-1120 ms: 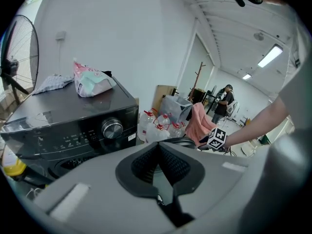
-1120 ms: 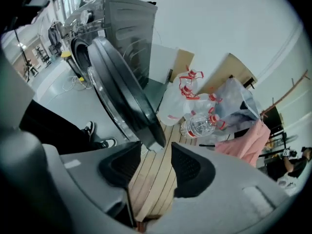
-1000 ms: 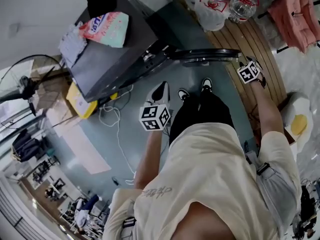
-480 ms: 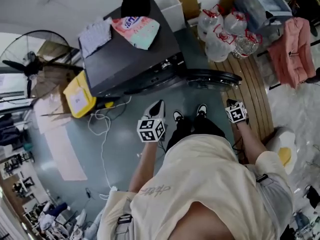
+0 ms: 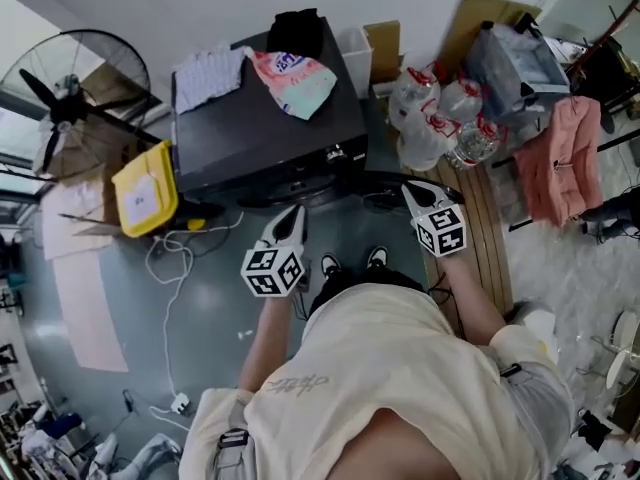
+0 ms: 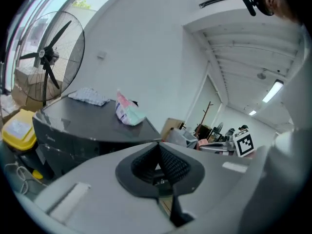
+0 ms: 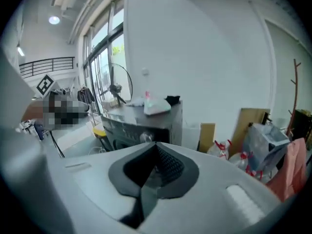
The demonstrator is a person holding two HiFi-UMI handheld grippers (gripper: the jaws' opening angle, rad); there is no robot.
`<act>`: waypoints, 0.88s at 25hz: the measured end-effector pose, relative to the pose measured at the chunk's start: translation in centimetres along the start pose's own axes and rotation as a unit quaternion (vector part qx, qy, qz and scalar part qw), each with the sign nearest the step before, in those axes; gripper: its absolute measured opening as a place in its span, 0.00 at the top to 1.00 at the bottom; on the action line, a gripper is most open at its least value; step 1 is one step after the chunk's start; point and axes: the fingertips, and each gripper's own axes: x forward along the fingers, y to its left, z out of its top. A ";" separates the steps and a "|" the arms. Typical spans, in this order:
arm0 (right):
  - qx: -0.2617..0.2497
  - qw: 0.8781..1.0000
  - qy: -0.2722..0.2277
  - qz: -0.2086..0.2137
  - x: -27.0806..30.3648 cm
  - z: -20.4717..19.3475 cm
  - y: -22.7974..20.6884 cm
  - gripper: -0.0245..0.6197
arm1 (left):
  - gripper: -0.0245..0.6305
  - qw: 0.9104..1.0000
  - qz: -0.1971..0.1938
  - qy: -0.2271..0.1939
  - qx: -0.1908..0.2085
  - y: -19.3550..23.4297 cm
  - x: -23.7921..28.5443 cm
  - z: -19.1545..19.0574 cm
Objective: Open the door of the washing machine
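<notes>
The dark grey washing machine (image 5: 265, 133) stands ahead of me, with its round door (image 5: 385, 181) swung out to the right, low in front of it. My left gripper (image 5: 293, 215) hangs in the air before the machine's front, shut with nothing in it. My right gripper (image 5: 410, 188) hovers above the open door, clear of it, also shut and empty. In the left gripper view the closed left gripper (image 6: 158, 147) points past the machine (image 6: 92, 130). In the right gripper view the closed right gripper (image 7: 156, 147) points at the machine (image 7: 141, 123).
A detergent bag (image 5: 295, 78), a folded cloth (image 5: 208, 71) and a black item (image 5: 297, 30) lie on the machine. A fan (image 5: 65, 98) and yellow container (image 5: 145, 190) stand left. Water bottles (image 5: 440, 118), a pink garment (image 5: 570, 158) and wooden decking are right. A white cable (image 5: 165, 268) trails on the floor.
My right gripper left the door's outer rim and rose inward toward the machine. The left gripper rose a little. The whole view lifted and turned; the door stays swung open.
</notes>
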 end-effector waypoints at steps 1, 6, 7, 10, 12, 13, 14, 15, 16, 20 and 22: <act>-0.006 1.000 -0.026 0.008 -0.1 2.4 0.5 0.96 | 0.94 1.000 0.000 -0.018 0.009 -0.2 0.0 1.6; -0.059 0.988 -0.127 0.071 -0.6 11.8 4.1 0.96 | 0.94 0.993 0.008 -0.092 0.076 -1.3 -0.8 9.1; -0.069 0.985 -0.138 0.076 -0.8 13.2 4.6 0.96 | 0.94 0.991 0.008 -0.101 0.087 -1.7 -0.9 10.2; -0.076 0.978 -0.173 0.083 -1.7 16.7 5.7 0.96 | 0.94 0.987 0.002 -0.124 0.107 -2.6 -1.4 13.0; -0.079 0.974 -0.198 0.081 -2.5 18.8 6.1 0.96 | 0.94 0.985 -0.007 -0.138 0.099 -3.0 -1.6 14.5; -0.084 0.971 -0.210 0.079 -2.9 19.8 6.3 0.96 | 0.94 0.985 -0.011 -0.146 0.093 -3.1 -1.7 15.2; -0.091 0.967 -0.223 0.078 -3.4 20.7 6.6 0.96 | 0.94 0.984 -0.013 -0.154 0.089 -3.1 -1.7 15.8; -0.099 0.964 -0.235 0.078 -3.8 21.7 6.9 0.96 | 0.94 0.983 -0.014 -0.161 0.088 -3.2 -1.8 16.5; -0.107 0.960 -0.246 0.078 -4.2 22.5 7.3 0.96 | 0.94 0.982 -0.013 -0.166 0.089 -3.1 -1.9 17.1; -0.125 0.953 -0.266 0.074 -5.1 24.5 8.2 0.96 | 0.94 0.977 -0.002 -0.175 0.123 -3.2 -2.3 18.7; -0.130 0.950 -0.273 0.073 -5.5 25.1 8.3 0.96 | 0.94 0.971 0.013 -0.175 0.162 -3.3 -2.3 19.2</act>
